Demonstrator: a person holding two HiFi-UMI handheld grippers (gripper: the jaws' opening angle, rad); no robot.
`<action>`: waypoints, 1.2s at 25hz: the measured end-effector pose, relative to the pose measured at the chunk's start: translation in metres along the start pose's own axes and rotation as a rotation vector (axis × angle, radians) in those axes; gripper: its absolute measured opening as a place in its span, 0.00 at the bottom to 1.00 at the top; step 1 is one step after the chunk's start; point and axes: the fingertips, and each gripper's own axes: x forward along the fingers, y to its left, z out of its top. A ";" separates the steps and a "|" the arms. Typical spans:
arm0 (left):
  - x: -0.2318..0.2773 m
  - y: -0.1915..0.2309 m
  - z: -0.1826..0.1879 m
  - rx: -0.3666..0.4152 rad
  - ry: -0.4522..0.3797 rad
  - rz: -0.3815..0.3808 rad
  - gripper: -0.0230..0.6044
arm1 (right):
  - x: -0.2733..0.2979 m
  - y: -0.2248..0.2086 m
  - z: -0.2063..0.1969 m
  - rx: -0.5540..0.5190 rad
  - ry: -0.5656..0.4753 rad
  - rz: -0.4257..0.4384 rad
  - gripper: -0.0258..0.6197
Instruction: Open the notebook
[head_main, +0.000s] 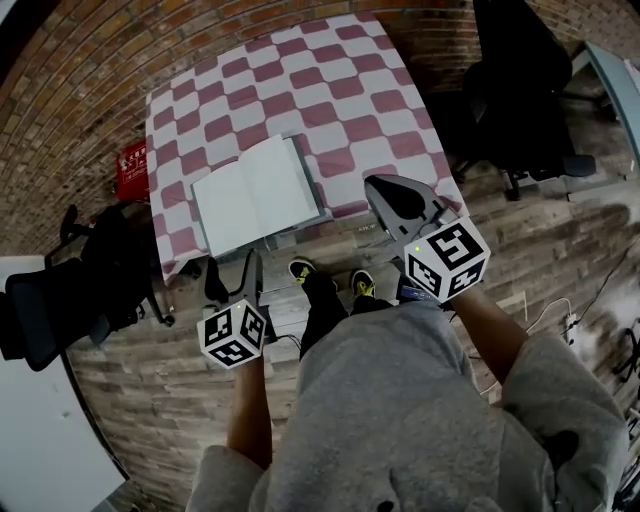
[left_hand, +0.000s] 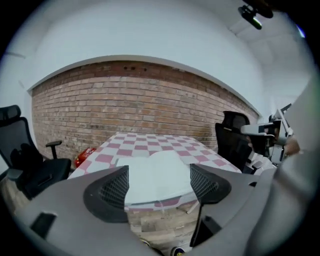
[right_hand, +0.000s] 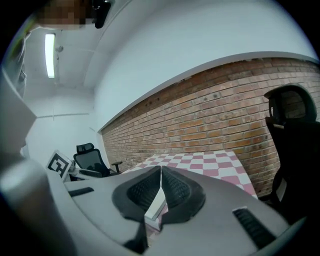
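The notebook (head_main: 255, 193) lies open on the checked tablecloth (head_main: 330, 90) near the table's front edge, showing blank white pages. My left gripper (head_main: 232, 278) hangs below and in front of the table, apart from the notebook. Its jaws stand open with nothing between them, and in the left gripper view the open notebook (left_hand: 157, 175) shows between the fingers (left_hand: 107, 192). My right gripper (head_main: 398, 200) hovers at the table's front right corner, to the right of the notebook. In the right gripper view my right gripper (right_hand: 161, 192) is shut and holds nothing, and a white notebook edge (right_hand: 155, 211) shows beyond it.
Black office chairs stand to the left (head_main: 60, 300) and at the back right (head_main: 520, 100) of the table. A red object (head_main: 132, 168) lies on the floor by the table's left side. A brick wall (left_hand: 140, 105) runs behind the table. The person's feet (head_main: 330, 280) are under the front edge.
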 end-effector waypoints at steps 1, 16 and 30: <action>-0.002 -0.014 0.013 0.033 -0.025 -0.030 0.65 | -0.005 -0.002 0.003 -0.005 -0.006 -0.009 0.08; -0.058 -0.120 0.083 0.226 -0.164 -0.160 0.05 | -0.066 -0.002 0.025 0.015 -0.071 -0.102 0.08; -0.064 -0.133 0.080 0.222 -0.165 -0.168 0.05 | -0.083 0.002 0.018 -0.011 -0.057 -0.102 0.08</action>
